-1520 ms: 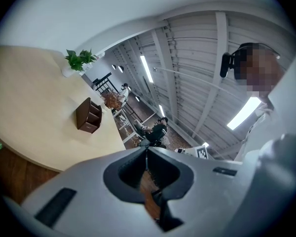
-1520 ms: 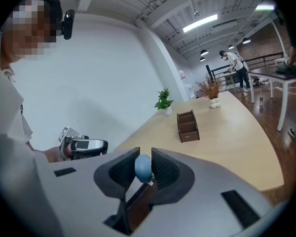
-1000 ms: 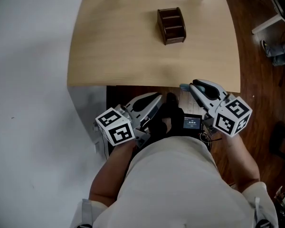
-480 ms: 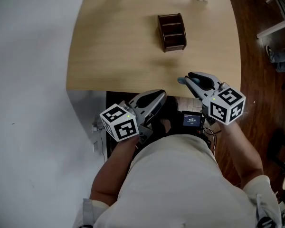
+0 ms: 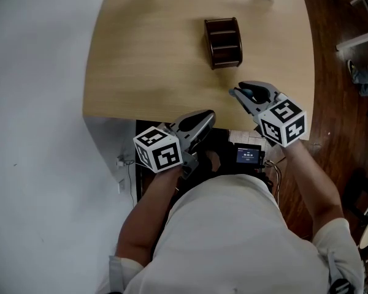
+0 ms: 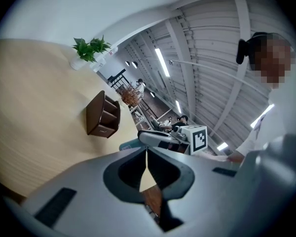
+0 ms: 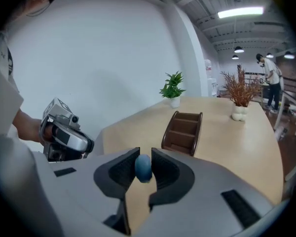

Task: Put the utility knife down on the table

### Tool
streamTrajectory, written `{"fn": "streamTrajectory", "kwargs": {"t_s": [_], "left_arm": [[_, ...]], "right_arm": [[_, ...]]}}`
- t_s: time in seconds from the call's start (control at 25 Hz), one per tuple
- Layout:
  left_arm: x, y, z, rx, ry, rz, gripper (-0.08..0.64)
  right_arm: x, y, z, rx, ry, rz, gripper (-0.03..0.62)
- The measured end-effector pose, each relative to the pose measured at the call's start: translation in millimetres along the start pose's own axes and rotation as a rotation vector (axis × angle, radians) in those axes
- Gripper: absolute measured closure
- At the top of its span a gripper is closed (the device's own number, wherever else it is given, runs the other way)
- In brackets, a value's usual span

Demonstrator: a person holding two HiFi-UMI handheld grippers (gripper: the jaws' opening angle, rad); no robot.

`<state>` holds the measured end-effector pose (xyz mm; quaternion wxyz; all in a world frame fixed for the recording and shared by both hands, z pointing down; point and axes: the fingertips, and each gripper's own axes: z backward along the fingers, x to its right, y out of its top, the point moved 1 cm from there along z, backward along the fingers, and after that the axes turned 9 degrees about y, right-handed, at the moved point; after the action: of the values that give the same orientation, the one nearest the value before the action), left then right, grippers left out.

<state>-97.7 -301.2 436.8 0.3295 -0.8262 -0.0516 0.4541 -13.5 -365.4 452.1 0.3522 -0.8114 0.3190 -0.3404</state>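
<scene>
Both claws have come forward; the right gripper (image 5: 244,94) now reaches over the table (image 5: 141,60) edge, jaws clamped on the blue utility knife (image 7: 143,169). The left gripper (image 5: 205,116), closed and empty, hangs short of it. Looks like the carry-in step: next, lower onto bare wood before the brown rack (image 5: 222,43) and release.

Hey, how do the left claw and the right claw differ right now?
The right claw is clamped on a blue utility knife; the left claw is shut with nothing in it. In the head view, the right claw is over the table, while the left claw sits short of its near edge. Both have the same grey two-jaw build.
</scene>
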Motion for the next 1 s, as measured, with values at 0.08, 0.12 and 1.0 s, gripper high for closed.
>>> {"fn": "streamTrajectory", "kwargs": {"t_s": [0.08, 0.12, 1.0], "left_arm": [[-3, 1, -5, -0.006, 0.009, 0.003, 0.555], [-5, 2, -6, -0.007, 0.014, 0.002, 0.555], [-14, 18, -29, -0.013, 0.053, 0.001, 0.555]], "right_arm": [[8, 2, -8, -0.022, 0.0, 0.036, 0.518], [11, 4, -11, -0.028, 0.003, 0.048, 0.518], [53, 53, -60, -0.107, -0.002, 0.359, 0.518]]}}
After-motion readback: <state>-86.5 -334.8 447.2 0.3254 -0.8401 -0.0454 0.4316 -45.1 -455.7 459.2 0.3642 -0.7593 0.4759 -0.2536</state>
